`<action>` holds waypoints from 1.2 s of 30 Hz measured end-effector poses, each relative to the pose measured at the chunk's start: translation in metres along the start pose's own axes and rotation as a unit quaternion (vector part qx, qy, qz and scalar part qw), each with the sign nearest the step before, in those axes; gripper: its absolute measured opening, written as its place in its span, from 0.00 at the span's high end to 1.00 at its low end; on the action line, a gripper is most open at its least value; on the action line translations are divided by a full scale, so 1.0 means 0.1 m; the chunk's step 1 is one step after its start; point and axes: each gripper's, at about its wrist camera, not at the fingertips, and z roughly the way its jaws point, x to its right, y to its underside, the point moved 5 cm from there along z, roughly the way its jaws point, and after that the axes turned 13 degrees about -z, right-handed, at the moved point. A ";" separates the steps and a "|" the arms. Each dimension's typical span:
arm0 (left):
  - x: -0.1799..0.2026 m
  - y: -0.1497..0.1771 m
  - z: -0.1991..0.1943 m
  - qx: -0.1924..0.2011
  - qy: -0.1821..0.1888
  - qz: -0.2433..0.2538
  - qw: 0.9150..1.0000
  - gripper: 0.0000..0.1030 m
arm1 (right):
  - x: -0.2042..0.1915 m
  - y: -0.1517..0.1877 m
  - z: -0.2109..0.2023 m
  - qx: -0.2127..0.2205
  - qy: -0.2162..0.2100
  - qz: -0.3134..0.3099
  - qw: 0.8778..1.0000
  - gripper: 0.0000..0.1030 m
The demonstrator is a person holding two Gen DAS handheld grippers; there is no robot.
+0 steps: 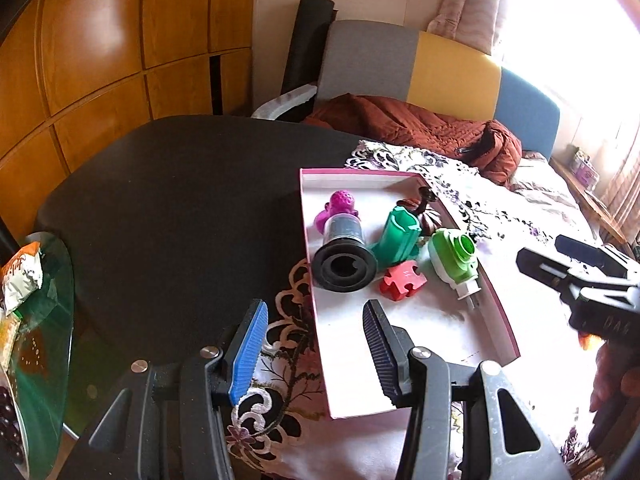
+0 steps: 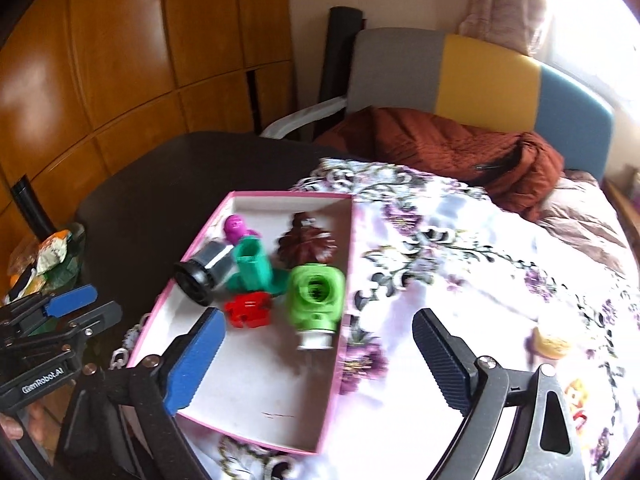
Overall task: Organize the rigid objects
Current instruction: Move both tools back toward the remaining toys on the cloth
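Note:
A shallow white box with a pink rim (image 1: 498,312) (image 2: 160,322) lies on a flowered cloth. In it are a black ribbed cylinder (image 1: 344,264) (image 2: 200,276), a magenta toy (image 1: 340,202) (image 2: 236,228), a teal-green piece (image 1: 400,236) (image 2: 252,266), a red puzzle-shaped block (image 1: 402,280) (image 2: 248,308), a light-green plug-in device (image 1: 454,260) (image 2: 316,300) and a brown leaf-shaped piece (image 1: 430,218) (image 2: 306,244). My left gripper (image 1: 312,312) (image 2: 106,302) is open over the box's near left edge and holds nothing. My right gripper (image 2: 318,320) (image 1: 538,250) is wide open short of the green device, touching nothing.
A small yellow object (image 2: 550,342) lies on the cloth to the right of the box. A black tabletop (image 1: 180,200) stretches left and behind. A glass side table (image 1: 52,292) with snack packets stands at far left. A brown quilt (image 1: 420,128) and a wooden wardrobe (image 1: 100,60) are behind.

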 end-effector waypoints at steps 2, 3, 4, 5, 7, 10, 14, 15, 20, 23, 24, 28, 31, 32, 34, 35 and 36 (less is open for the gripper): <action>0.03 0.01 0.00 -0.004 0.009 -0.002 1.000 0.51 | 0.14 0.04 -0.04 -0.001 0.014 0.007 1.000 0.06; 0.04 0.02 0.00 -0.005 0.011 -0.001 1.000 0.51 | 0.22 0.07 -0.07 -0.002 0.021 0.011 1.000 0.06; 0.06 0.02 -0.01 -0.005 0.011 0.001 1.000 0.51 | 0.30 0.09 -0.09 -0.002 0.029 0.015 0.999 0.06; 0.09 0.03 -0.01 -0.005 0.011 0.005 1.000 0.51 | 0.39 0.12 -0.12 -0.004 0.037 0.019 0.999 0.06; 0.13 0.04 -0.02 -0.005 0.012 0.014 1.000 0.51 | 0.58 0.18 -0.16 -0.008 0.057 0.028 0.998 0.06; 0.20 0.06 -0.02 -0.003 0.006 0.027 1.000 0.51 | 0.90 0.31 -0.25 -0.012 0.088 0.046 0.995 0.05; 0.30 0.09 -0.01 -0.006 0.013 0.047 0.999 0.51 | 1.35 0.50 -0.36 -0.021 0.133 0.072 0.988 0.04; 0.33 0.10 -0.01 -0.007 0.014 0.051 0.999 0.52 | 1.45 0.55 -0.39 -0.023 0.145 0.077 0.986 0.04; 0.47 0.13 -0.01 -0.009 0.020 0.070 0.997 0.52 | 2.01 0.89 -0.53 -0.037 0.203 0.116 0.972 0.02; 0.57 0.16 -0.01 -0.011 0.024 0.083 0.996 0.51 | 2.34 1.15 -0.58 -0.043 0.236 0.162 0.957 0.02; 0.60 0.18 -0.01 -0.011 0.025 0.088 0.996 0.51 | 2.44 1.26 -0.60 -0.044 0.246 0.184 0.951 0.02; 0.75 0.22 -0.01 -0.013 0.030 0.107 0.994 0.51 | 2.73 1.53 -0.66 -0.050 0.251 0.271 0.928 0.02; 0.87 0.26 0.00 -0.018 0.034 0.120 0.992 0.51 | 2.82 1.60 -0.73 -0.040 0.248 0.306 0.918 0.01; 0.91 0.27 0.01 -0.019 0.036 0.124 0.991 0.51 | 2.84 1.62 -0.74 -0.041 0.247 0.314 0.916 0.01; 0.99 0.29 0.02 -0.020 0.039 0.132 0.990 0.51 | 2.86 1.64 -0.75 -0.039 0.243 0.326 0.913 0.01; 1.03 0.30 0.02 -0.021 0.041 0.135 0.990 0.51 | 2.87 1.65 -0.75 -0.041 0.242 0.331 0.911 0.01; 1.07 0.30 0.01 -0.020 0.044 0.140 0.989 0.51 | 2.88 1.67 -0.75 -0.043 0.242 0.336 0.909 0.01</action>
